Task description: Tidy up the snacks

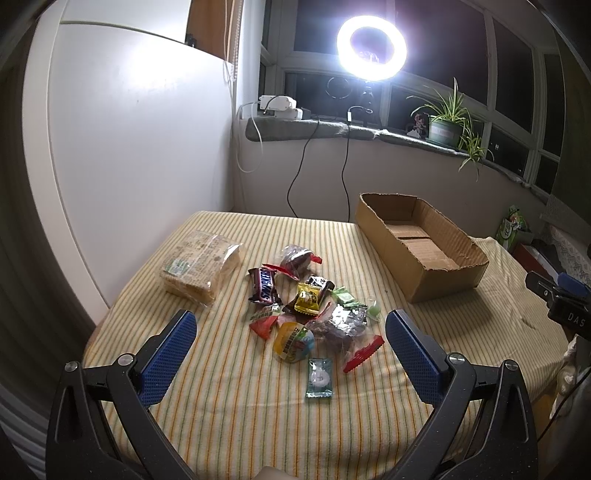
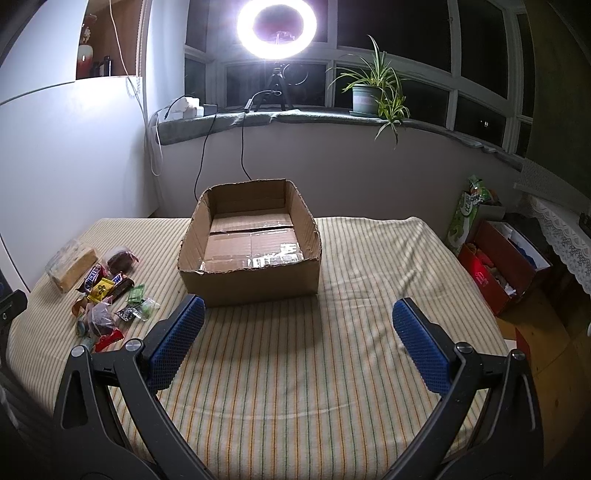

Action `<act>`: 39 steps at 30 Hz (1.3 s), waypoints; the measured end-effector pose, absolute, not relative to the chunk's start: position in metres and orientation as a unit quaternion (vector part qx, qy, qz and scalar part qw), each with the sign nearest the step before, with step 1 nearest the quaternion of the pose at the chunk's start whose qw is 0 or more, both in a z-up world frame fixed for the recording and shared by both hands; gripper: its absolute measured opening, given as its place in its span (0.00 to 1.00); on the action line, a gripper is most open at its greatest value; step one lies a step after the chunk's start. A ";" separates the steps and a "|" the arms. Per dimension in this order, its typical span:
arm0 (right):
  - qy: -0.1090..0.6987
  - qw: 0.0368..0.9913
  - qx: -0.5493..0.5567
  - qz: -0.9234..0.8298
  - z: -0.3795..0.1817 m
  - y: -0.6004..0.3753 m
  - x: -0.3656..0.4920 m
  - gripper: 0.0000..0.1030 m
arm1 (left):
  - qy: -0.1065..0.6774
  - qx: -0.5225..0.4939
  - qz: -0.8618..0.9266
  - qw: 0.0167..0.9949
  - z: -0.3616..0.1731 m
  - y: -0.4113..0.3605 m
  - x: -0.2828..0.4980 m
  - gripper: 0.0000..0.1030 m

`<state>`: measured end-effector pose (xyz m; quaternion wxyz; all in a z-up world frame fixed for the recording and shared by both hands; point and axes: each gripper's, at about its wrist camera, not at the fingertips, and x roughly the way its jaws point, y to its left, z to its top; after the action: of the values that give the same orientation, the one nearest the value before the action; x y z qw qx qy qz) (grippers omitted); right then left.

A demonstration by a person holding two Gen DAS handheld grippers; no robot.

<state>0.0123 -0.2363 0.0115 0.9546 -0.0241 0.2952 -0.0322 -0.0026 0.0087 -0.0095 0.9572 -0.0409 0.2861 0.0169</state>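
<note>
A heap of wrapped snacks (image 1: 306, 314) lies on the striped cloth, among them a Snickers bar (image 1: 264, 284), a yellow packet (image 1: 308, 297), a round capsule (image 1: 293, 341) and a clear mint wrapper (image 1: 320, 377). A bag of biscuits (image 1: 201, 266) rests to their left. An empty open cardboard box (image 1: 421, 243) stands at the right. My left gripper (image 1: 291, 328) hovers open above the near side of the heap, holding nothing. My right gripper (image 2: 298, 314) is open and empty in front of the box (image 2: 251, 243), with the snacks (image 2: 107, 295) off to its left.
The table (image 2: 332, 369) wears a yellow striped cloth. White panels (image 1: 129, 147) close off the left side. Behind are a windowsill with a ring light (image 2: 277, 27), cables and a potted plant (image 2: 369, 92). A red box (image 2: 502, 258) of clutter sits on the floor at right.
</note>
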 end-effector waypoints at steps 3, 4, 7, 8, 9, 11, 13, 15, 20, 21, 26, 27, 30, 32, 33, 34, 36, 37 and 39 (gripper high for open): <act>0.295 0.955 -0.024 -0.033 0.011 -0.237 0.012 1.00 | 0.288 -0.041 0.015 0.957 -0.010 0.009 -0.001 0.99; 0.297 0.954 -0.025 -0.032 0.011 -0.236 0.013 1.00 | 0.290 -0.041 0.014 0.956 -0.010 0.009 0.000 0.99; 0.300 0.953 -0.024 -0.029 0.011 -0.236 0.015 1.00 | 0.291 -0.040 0.013 0.956 -0.008 0.008 0.003 0.99; 0.300 0.953 -0.024 -0.029 0.011 -0.236 0.016 1.00 | 0.291 -0.041 0.013 0.956 -0.008 0.008 0.003 0.99; 0.300 0.953 -0.025 -0.028 0.012 -0.236 0.017 1.00 | 0.292 -0.042 0.012 0.956 -0.007 0.008 0.004 0.99; 0.300 0.953 -0.025 -0.025 0.012 -0.235 0.019 1.00 | 0.293 -0.043 0.013 0.955 -0.007 0.008 0.005 0.99; 0.302 0.953 -0.027 -0.022 0.012 -0.233 0.021 1.00 | 0.295 -0.044 0.012 0.954 -0.007 0.008 0.007 0.99; 0.303 0.952 -0.028 -0.018 0.012 -0.233 0.023 1.00 | 0.298 -0.045 0.012 0.953 -0.008 0.009 0.007 0.99; 0.305 0.952 -0.030 -0.007 0.012 -0.230 0.028 1.00 | 0.306 -0.049 0.014 0.951 -0.012 0.012 0.010 0.99; 0.305 0.952 -0.031 -0.004 0.012 -0.229 0.028 1.00 | 0.308 -0.050 0.015 0.950 -0.012 0.013 0.010 0.99; 0.304 0.952 -0.039 0.023 0.009 -0.223 0.030 1.00 | 0.315 -0.060 0.017 0.947 -0.017 0.021 0.008 0.99; 0.305 0.951 -0.040 0.030 0.007 -0.222 0.031 1.00 | 0.318 -0.063 0.018 0.946 -0.020 0.023 0.007 0.98; 0.311 0.948 -0.045 0.051 0.002 -0.216 0.033 1.00 | 0.331 -0.069 0.016 0.941 -0.027 0.027 0.007 0.93; 0.315 0.946 -0.047 0.066 -0.001 -0.210 0.034 0.98 | 0.341 -0.073 0.012 0.937 -0.034 0.028 0.006 0.91; 0.318 0.944 -0.047 0.076 -0.003 -0.207 0.035 0.97 | 0.346 -0.075 0.009 0.935 -0.037 0.029 0.006 0.89; 0.321 0.942 -0.046 0.085 -0.004 -0.204 0.036 0.96 | 0.351 -0.077 0.005 0.933 -0.040 0.028 0.006 0.86; 0.328 0.937 -0.043 0.109 -0.007 -0.198 0.038 0.93 | 0.359 -0.082 -0.002 0.930 -0.045 0.028 0.006 0.82; 0.332 0.934 -0.043 0.123 -0.009 -0.195 0.039 0.91 | 0.364 -0.085 -0.006 0.928 -0.048 0.028 0.006 0.82; 0.341 0.926 -0.046 0.153 -0.012 -0.185 0.042 0.86 | 0.370 -0.093 -0.012 0.924 -0.054 0.027 0.006 0.82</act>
<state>0.0417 -0.1847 -0.0122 0.9264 -0.0462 0.3411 0.1528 0.0057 0.0268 -0.0539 0.9241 -0.0932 0.3704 -0.0124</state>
